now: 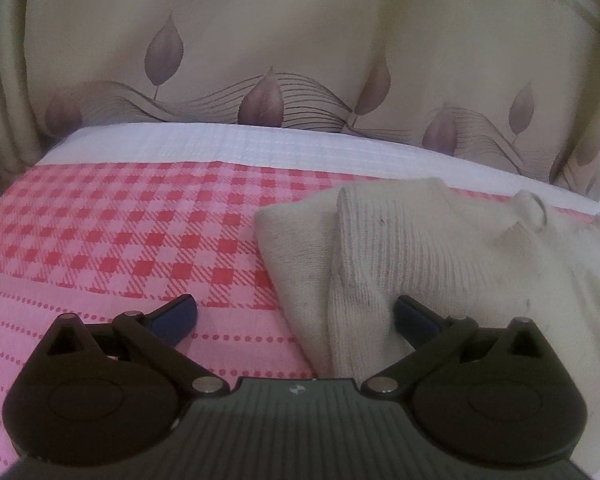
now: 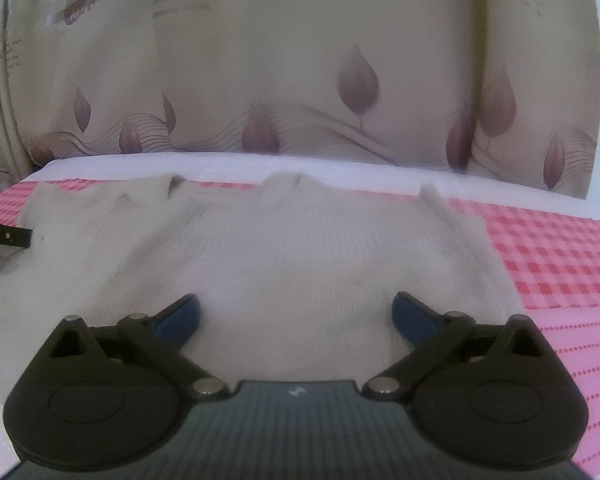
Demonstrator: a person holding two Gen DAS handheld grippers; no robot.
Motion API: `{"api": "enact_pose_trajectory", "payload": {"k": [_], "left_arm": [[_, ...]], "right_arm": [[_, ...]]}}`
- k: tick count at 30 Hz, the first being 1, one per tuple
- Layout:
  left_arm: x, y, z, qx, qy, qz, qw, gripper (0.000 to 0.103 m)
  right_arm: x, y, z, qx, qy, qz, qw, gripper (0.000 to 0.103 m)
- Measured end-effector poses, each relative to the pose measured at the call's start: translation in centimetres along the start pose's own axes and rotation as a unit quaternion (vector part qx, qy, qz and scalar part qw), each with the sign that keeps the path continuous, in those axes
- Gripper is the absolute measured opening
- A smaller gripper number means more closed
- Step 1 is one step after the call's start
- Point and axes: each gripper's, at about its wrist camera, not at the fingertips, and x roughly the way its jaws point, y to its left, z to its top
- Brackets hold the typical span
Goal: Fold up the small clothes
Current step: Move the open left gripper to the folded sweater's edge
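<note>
A cream knitted garment lies on a pink and red checked cloth. In the left wrist view its left side is folded over, with a folded edge running toward me. My left gripper is open, low at the garment's left edge; its right finger touches the knit. In the right wrist view the garment spreads flat across the middle. My right gripper is open just above its near part. The left gripper's black tip shows at the far left edge.
A white cloth strip runs along the far edge of the checked cloth. Behind it hangs a beige curtain with purple leaf prints. Bare checked cloth lies to the right of the garment.
</note>
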Motion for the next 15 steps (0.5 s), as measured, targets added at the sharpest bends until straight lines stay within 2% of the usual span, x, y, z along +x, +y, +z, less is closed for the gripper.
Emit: {"api": "enact_pose_trajectory", "payload": {"k": [7,13,15], "left_arm": [[0.1,0.1,-0.2,-0.001,-0.004,-0.005,1.0,0.103],[0.1,0.3,-0.3,0.003,-0.006,-0.018,0.9998,0.103],[0.0,0.4,-0.3,0.008,-0.005,-0.026,0.9996,0.103]], "right_arm": [[-0.3,0.4,-0.2,-0.012,-0.011,-0.017,1.0,0.103],[-2.5,1.2,-0.9,-0.034,-0.081,-0.023,0.996,0.103],[-3.1,0.9,-1.1,-0.027,-0.097,-0.006,0.995,0.103]]}}
